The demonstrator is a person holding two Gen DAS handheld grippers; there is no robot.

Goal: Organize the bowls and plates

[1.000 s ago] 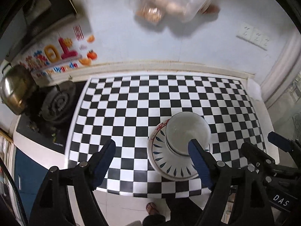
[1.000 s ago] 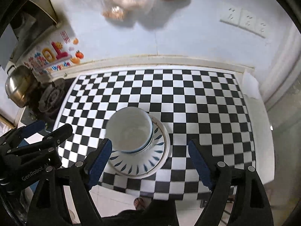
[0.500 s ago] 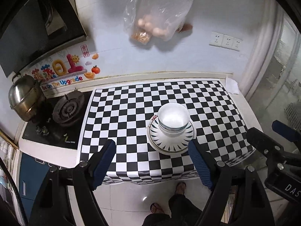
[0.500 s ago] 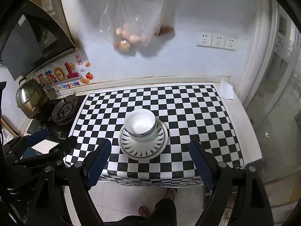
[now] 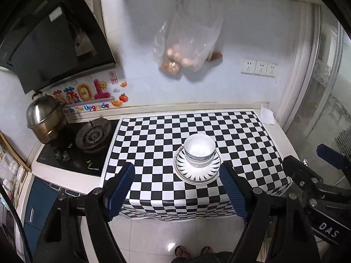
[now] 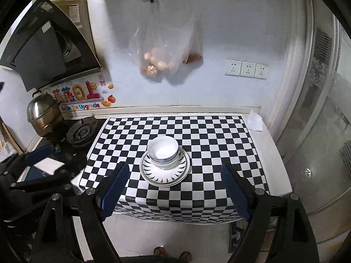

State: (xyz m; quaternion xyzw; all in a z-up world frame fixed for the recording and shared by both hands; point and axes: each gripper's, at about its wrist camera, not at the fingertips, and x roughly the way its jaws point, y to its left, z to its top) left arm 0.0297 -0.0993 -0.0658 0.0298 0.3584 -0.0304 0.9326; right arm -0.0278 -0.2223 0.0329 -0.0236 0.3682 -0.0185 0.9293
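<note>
A white bowl [image 5: 199, 151] with a blue rim band sits nested on stacked bowls, on top of stacked plates [image 5: 197, 173] with dark petal marks, on the checkered counter [image 5: 153, 144]. The same bowl [image 6: 162, 152] and plates [image 6: 164, 175] show in the right wrist view. My left gripper [image 5: 177, 184] is open and empty, held well back above the counter's front edge. My right gripper [image 6: 174, 184] is open and empty, also well back from the stack. The right gripper also shows at the right of the left wrist view [image 5: 324, 171].
A gas burner [image 5: 92, 135] and a steel pot [image 5: 45, 118] stand left of the counter. A plastic bag of eggs [image 5: 186, 50] hangs on the wall. A white cloth [image 5: 267, 115] lies at the back right corner. Tiled floor [image 5: 166, 236] lies below.
Both grippers have pulled back and up from the stack, which now looks much smaller. The bowl and plates have stayed in place. Both grippers stay open.
</note>
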